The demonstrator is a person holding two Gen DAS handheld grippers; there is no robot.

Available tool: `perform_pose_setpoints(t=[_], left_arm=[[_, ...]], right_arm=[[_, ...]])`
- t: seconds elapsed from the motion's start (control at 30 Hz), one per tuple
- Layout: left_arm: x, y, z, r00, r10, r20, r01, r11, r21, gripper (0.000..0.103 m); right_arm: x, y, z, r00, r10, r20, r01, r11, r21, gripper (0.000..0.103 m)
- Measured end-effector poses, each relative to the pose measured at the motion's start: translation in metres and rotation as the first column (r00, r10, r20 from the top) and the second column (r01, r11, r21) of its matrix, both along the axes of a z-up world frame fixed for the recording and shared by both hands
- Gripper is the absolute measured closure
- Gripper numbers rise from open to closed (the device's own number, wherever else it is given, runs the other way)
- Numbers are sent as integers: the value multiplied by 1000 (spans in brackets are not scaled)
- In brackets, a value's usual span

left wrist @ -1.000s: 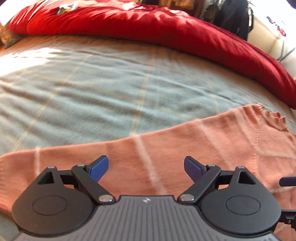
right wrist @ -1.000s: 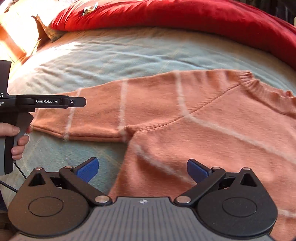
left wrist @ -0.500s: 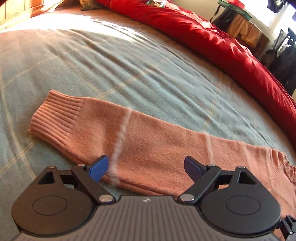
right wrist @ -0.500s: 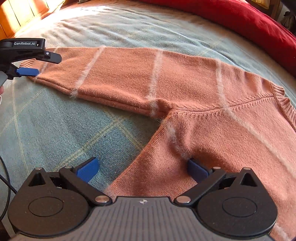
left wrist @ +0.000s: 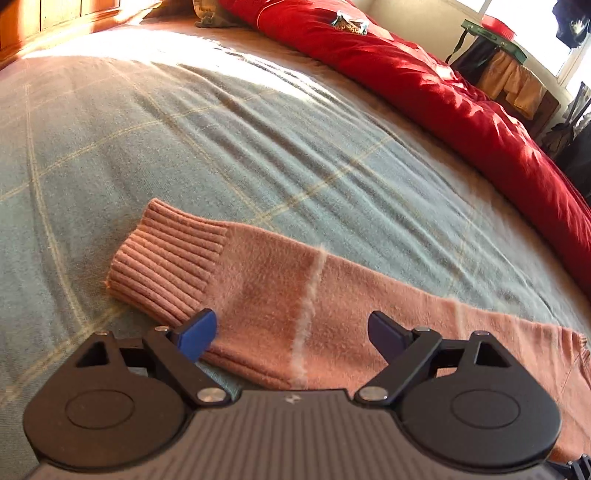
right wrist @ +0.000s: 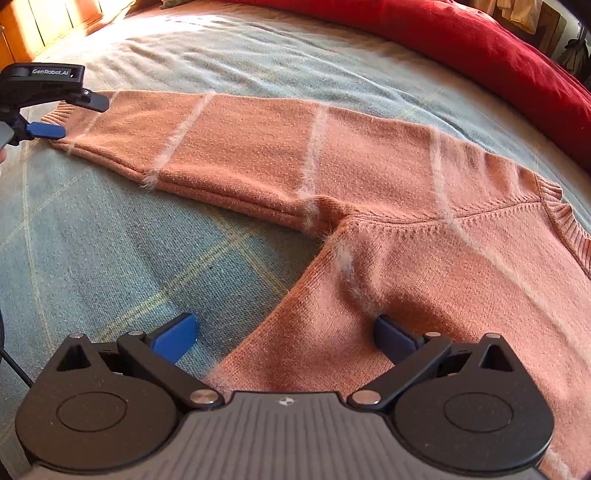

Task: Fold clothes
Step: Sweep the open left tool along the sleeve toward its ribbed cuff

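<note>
A salmon-pink knit sweater with thin white stripes lies flat on the bed, one sleeve stretched out to the left. In the left wrist view that sleeve ends in a ribbed cuff. My left gripper is open, low over the sleeve just behind the cuff, with the fabric between its blue fingertips. The same left gripper shows at the sleeve's end in the right wrist view. My right gripper is open over the sweater's side edge below the armpit.
A grey-green plaid blanket covers the bed. A bunched red duvet runs along its far side. Wooden furniture stands at the far left, and hanging clothes and a rack are at the back right.
My left gripper has travelled along the sleeve to the cuff end and come closer to it. My right gripper has dropped nearer the sweater's side edge. Both stay open.
</note>
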State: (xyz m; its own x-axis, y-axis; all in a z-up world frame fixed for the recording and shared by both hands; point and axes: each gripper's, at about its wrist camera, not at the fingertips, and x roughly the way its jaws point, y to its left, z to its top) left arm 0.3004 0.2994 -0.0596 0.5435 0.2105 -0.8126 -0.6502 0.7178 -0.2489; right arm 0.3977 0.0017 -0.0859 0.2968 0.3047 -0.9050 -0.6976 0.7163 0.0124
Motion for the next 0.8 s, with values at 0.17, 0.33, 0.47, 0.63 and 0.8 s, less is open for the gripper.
perform_pose_setpoints(t=[0.17,0.33,0.47,0.63,0.8], left_arm=[[22,-9,5,991,-131,-4,132,990,52,13],[48,-13,3,969,-245,-21,246,964,100,13],[49,-9,-8,971,-236,-45,239,967,88,13],[31,-2,-10,986,-152,-68,159,981,111,13],[12,-4,-10,986,-127,-105,140,981,133,13]], right_arm=[[1,1,0,1000,2,-2,-2,1000,-6,0],[2,2,0,1000,3,-7,-3,1000,-13,0],[2,1,-1,1000,7,-7,-7,1000,-10,0],[3,1,-1,1000,11,-11,-11,1000,-8,0],[3,1,-1,1000,15,-12,-15,1000,-5,0]])
